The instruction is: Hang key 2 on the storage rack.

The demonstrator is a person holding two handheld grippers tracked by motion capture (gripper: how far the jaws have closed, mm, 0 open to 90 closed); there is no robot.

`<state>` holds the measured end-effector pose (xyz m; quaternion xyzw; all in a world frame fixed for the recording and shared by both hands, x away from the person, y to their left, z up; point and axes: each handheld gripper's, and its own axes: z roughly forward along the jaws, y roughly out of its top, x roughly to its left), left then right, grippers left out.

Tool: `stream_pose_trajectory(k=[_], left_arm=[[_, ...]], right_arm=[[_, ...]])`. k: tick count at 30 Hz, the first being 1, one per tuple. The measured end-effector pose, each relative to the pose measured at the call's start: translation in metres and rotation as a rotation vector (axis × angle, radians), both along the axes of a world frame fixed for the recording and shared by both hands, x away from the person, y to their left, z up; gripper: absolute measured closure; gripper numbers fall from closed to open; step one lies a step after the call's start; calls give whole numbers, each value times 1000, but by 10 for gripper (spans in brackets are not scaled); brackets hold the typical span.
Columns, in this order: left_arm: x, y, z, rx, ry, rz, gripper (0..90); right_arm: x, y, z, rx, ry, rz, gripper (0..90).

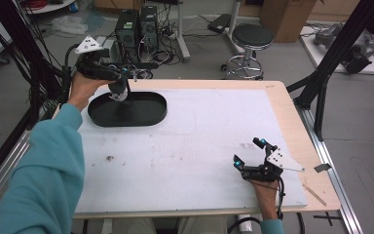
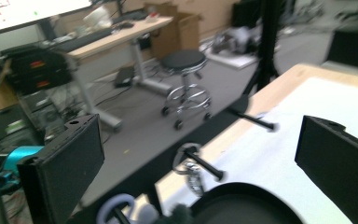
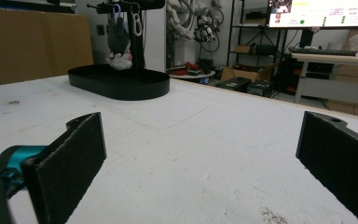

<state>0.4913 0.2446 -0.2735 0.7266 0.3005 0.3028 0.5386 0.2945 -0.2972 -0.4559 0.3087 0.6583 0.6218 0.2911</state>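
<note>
Resting low over the white worktop (image 1: 185, 146) at its near right, the right gripper (image 1: 252, 155) has its jaws wide apart with nothing between them, well apart from the work. Farther off, at the far left, the left gripper (image 1: 119, 80) hovers at the top of a black stand (image 3: 137, 37) that rises from an oval black tray (image 1: 100, 114); its jaws stand apart too, empty, with the stand's pegs just ahead of them in the left gripper view. A grey and white plush keychain (image 3: 119, 46) hangs by its clip from the stand's crossbar, over the tray, its long axis upright and its body pointing straight down. Judging from this, the hanging looks done and the step in hand is the withdrawal: the left gripper would do best to draw back level and slowly, keeping both jaws wide of the silver carabiner (image 2: 189, 161) and the pegs so nothing is knocked off or set swinging.
</note>
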Motion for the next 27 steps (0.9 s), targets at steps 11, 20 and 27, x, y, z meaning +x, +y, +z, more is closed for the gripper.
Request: stream_pose_trajectory(k=[11, 20, 27], left_arm=[[-61, 17, -19, -63, -79, -47, 17], [-119, 21, -65, -89, -77, -91, 17], [-167, 32, -116, -133, -88, -74, 17]], right_arm=[[0, 0, 0, 1, -2, -1, 7], [0, 0, 0, 0, 2, -4, 7], [0, 0, 0, 1, 4, -5, 7]])
